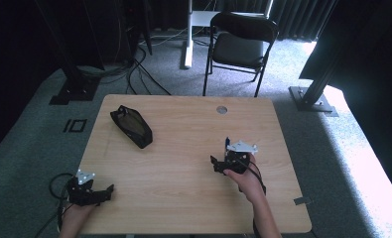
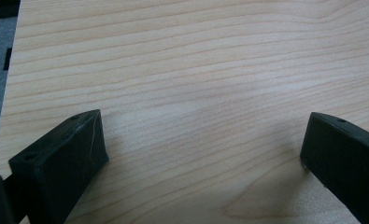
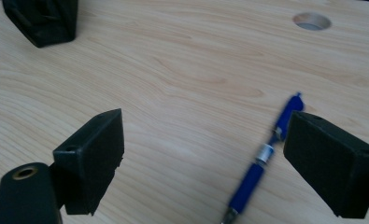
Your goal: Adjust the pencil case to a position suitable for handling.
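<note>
High view: table [image 1: 183,148] takes up the middle of the frame, light wood grain, with a round cable hole [image 1: 222,109] near its far edge, right of centre. Folding chair [image 1: 240,44] stands on the carpet beyond the far edge, top centre of the frame. Black pouch [image 1: 131,126] lies on the table in the upper left part of the top, set at a diagonal, well apart from both my claws.

My left claw [image 1: 92,191] sits at the lower left of the frame, near the table's near left corner, jaws pointing right. Left gripper view: jaws spread wide over bare wood, nothing between them, holding nothing.

My right claw [image 1: 227,161] is right of centre in the high view, hand behind it, grey plate on top. Right gripper view: right claw [image 3: 205,158] is wide open, one jaw lower left of the frame, the other lower right. Blue pen [image 3: 261,161] lies flat on the table between the jaws, much closer to the right-hand jaw, just beside it; can't tell if it touches. Pen runs diagonally from bottom centre of the frame up to the right, tip end at the bottom. Nothing gripped. Pouch [image 3: 42,18] shows at upper left of that frame, cable hole [image 3: 311,21] at upper right.

Back in the high view, the pen [image 1: 227,143] is a small blue sliver just above the right claw.
</note>
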Demonstrator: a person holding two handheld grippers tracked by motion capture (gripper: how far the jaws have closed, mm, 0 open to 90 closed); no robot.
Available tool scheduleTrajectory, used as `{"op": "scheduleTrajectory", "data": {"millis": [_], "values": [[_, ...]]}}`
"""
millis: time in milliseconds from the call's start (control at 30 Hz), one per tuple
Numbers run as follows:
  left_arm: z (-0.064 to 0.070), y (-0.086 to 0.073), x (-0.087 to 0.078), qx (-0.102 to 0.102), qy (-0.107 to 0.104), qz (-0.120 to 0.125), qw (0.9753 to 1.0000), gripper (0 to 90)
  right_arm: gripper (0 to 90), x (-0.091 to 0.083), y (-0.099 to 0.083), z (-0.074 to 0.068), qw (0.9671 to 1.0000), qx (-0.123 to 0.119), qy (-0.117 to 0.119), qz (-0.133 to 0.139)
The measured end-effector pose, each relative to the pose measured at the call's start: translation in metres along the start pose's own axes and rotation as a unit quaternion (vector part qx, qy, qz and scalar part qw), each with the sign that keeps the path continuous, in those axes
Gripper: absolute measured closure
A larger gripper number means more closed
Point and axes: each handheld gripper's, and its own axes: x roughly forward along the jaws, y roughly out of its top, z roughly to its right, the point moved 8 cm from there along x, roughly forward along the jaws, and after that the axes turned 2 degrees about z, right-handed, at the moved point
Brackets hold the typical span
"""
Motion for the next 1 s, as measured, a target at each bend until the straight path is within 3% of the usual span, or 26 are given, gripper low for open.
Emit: {"op": "scheduleTrajectory", "data": {"millis": [433,1000], "values": [[0.000,0.000,0.000,0.000,0.000,0.000,1.0000,0.5,12.2,0.023,0.010,-0.036,0.9994,-0.017,0.029,0.000],[0.000,0.000,0.000,0.000,0.000,0.000,1.0000,0.5,13.5,0.056,0.025,-0.096,0.9961,-0.038,0.079,0.006]]}}
